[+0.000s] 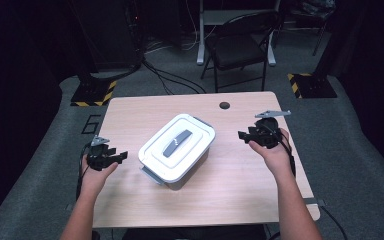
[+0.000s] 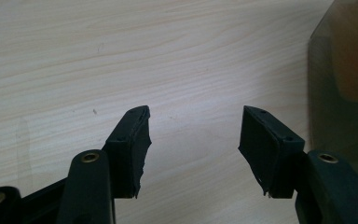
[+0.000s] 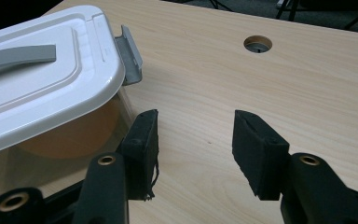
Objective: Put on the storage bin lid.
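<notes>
A clear plastic storage box [image 1: 177, 148] with a white lid and a grey handle [image 1: 176, 142] sits at the middle of the wooden table [image 1: 240, 185], turned at an angle. My left gripper [image 1: 122, 156] hovers to the box's left, open, nothing between its jaws; its view has bare tabletop ahead and the box's clear wall [image 2: 345, 88] at the right edge. My right gripper [image 1: 242, 135] is to the box's right, also open and empty. In the right gripper view the white lid [image 3: 37, 84] and a grey side latch [image 3: 130, 56] lie at the left.
A round cable hole [image 1: 224, 105] is near the table's far edge, also seen as the cable hole [image 3: 258, 44]. Beyond the table stand a black folding chair [image 1: 237, 45] and stands with yellow-black striped bases [image 1: 94, 93]. Grey carpet surrounds the table.
</notes>
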The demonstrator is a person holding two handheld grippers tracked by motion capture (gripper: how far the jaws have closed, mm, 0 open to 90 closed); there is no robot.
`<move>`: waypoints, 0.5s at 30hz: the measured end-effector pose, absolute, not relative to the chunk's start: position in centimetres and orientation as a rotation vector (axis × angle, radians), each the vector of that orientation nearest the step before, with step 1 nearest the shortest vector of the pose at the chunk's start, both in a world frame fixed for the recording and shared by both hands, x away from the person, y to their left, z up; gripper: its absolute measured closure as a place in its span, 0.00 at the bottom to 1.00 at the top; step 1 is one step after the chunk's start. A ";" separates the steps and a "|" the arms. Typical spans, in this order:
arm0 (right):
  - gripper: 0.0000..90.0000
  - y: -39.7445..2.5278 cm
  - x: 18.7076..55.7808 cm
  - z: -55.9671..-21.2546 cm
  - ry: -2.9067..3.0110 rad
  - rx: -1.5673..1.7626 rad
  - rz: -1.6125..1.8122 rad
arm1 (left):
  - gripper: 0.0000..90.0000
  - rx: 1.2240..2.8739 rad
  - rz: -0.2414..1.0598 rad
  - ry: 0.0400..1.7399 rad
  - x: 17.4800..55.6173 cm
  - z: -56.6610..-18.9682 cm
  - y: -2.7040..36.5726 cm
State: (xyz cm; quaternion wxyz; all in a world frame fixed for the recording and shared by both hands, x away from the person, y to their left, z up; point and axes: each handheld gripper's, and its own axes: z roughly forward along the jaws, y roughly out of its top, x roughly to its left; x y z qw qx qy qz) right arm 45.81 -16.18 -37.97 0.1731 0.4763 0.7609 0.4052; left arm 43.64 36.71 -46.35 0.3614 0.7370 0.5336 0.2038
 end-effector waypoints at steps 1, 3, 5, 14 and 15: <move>0.56 -16.2 45.8 -38.0 2.159 1.354 1.148 | 0.47 1.896 0.533 1.375 43.6 -46.6 36.7; 0.56 -16.1 45.9 -38.2 2.161 1.354 1.143 | 0.47 1.900 0.528 1.381 43.6 -46.9 36.8; 0.56 -15.9 45.9 -38.4 2.158 1.355 1.135 | 0.47 1.894 0.536 1.384 43.6 -47.3 36.9; 0.56 -15.9 46.3 -39.1 2.164 1.360 1.111 | 0.48 1.942 0.517 1.392 43.5 -49.0 36.9; 0.56 -15.9 46.4 -39.3 2.163 1.366 1.107 | 0.48 1.960 0.508 1.403 43.6 -49.2 37.0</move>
